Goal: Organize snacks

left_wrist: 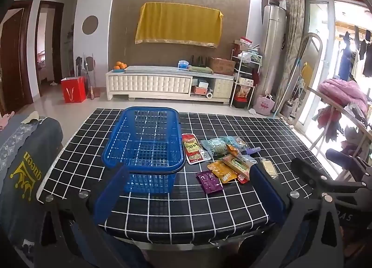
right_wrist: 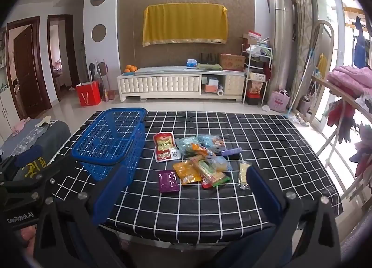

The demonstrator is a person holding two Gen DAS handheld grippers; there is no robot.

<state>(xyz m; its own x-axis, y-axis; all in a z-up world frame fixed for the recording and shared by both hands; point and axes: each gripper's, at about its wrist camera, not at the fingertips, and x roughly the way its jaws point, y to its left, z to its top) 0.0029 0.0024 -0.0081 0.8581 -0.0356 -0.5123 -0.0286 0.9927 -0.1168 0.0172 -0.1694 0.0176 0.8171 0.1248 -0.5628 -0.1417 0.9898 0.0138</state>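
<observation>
On the black grid-patterned tablecloth point(left_wrist: 209, 210) in the left wrist view, a blue plastic basket point(left_wrist: 144, 142) stands upright and empty toward the left, and a loose heap of snack packets point(left_wrist: 223, 161) lies just to its right: a red pouch point(left_wrist: 194, 149) nearest the basket, a purple sachet point(left_wrist: 209, 181) closest to the camera, and a pale wrapped bar point(left_wrist: 269, 168) a little apart on the right. The left gripper point(left_wrist: 188, 196) hangs over the near table edge with its blue fingers point(left_wrist: 111, 193) spread wide, holding nothing. From the right wrist view, the same basket point(right_wrist: 109, 140) sits at the left, the snack packets point(right_wrist: 200, 161) lie centred ahead, and the purple sachet point(right_wrist: 168, 181) rests at the near side. The right gripper point(right_wrist: 186, 196) is likewise splayed apart and empty, its right finger point(right_wrist: 262, 186) just beside the pale bar point(right_wrist: 244, 172).
</observation>
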